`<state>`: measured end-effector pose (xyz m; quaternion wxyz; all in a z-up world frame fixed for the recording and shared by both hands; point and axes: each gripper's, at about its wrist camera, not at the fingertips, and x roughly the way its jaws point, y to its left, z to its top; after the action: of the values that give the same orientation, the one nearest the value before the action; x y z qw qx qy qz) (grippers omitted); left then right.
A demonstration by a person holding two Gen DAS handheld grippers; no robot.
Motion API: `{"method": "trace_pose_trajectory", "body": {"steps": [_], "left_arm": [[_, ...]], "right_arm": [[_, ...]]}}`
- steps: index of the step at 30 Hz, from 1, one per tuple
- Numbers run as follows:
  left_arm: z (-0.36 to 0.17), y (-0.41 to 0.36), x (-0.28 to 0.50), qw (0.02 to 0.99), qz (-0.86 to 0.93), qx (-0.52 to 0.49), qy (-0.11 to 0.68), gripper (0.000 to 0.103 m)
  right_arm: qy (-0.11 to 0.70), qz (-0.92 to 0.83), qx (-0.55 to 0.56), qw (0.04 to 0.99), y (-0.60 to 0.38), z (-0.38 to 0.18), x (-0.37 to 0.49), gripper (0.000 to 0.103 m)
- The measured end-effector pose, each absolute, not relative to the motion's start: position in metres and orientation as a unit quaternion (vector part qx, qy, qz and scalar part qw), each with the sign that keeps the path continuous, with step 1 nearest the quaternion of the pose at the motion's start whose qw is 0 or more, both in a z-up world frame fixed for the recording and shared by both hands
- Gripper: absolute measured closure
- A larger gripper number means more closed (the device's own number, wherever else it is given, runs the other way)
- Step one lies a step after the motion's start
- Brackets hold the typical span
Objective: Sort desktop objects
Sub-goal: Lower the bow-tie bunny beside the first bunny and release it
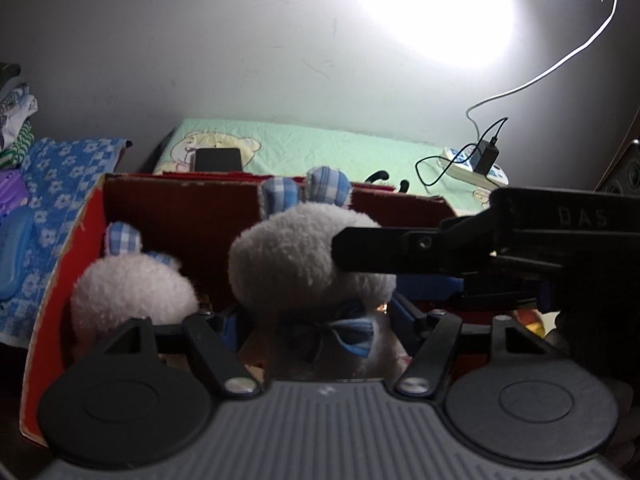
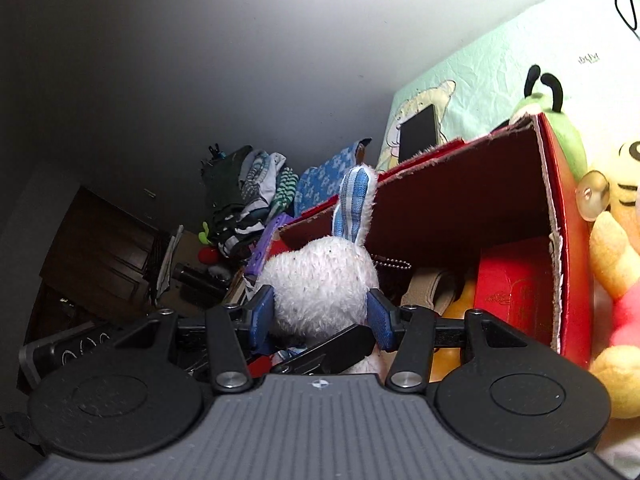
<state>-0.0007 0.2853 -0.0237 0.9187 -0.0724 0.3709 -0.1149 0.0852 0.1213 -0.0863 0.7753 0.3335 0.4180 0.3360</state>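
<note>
A white plush rabbit with blue checked ears and a blue bow sits between the blue pads of my left gripper, inside a red cardboard box. A second white plush rabbit lies to its left in the box. My right gripper is shut on a white plush rabbit's head over the same red box. The right gripper's black body crosses the left wrist view from the right.
A green bear-print sheet lies behind the box with a black phone and a power strip with charger. A blue flowered cloth and folded clothes lie left. A yellow bear plush and a green plush sit right of the box.
</note>
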Motion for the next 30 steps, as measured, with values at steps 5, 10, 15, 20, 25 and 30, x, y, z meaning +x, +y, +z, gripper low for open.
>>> {"method": "trace_pose_trajectory", "body": {"steps": [5,10,15,20,25,30], "left_arm": [[-0.042,0.294,0.012,0.905,-0.1,-0.064,0.409,0.035],[-0.046,0.301,0.012,0.9,-0.097,-0.061,0.421,0.035],[-0.048,0.301,0.007,0.898,-0.087,-0.039,0.428,0.035],[-0.047,0.302,-0.002,0.898,-0.091,-0.03,0.429,0.035],[-0.032,0.307,-0.017,0.906,-0.109,-0.043,0.406,0.036],[-0.031,0.293,-0.016,0.904,-0.129,-0.04,0.406,0.036]], "right_arm": [[0.459,0.311,0.308,0.773,0.136,-0.093,0.092,0.051],[0.482,0.279,0.307,0.772,0.143,-0.104,0.108,0.057],[0.51,0.271,0.287,0.764,0.15,-0.109,0.114,0.062],[0.511,0.273,0.244,0.778,0.161,-0.106,0.111,0.062],[0.521,0.295,0.216,0.771,0.172,-0.108,0.111,0.061],[0.528,0.308,0.218,0.76,0.173,-0.111,0.112,0.059]]}}
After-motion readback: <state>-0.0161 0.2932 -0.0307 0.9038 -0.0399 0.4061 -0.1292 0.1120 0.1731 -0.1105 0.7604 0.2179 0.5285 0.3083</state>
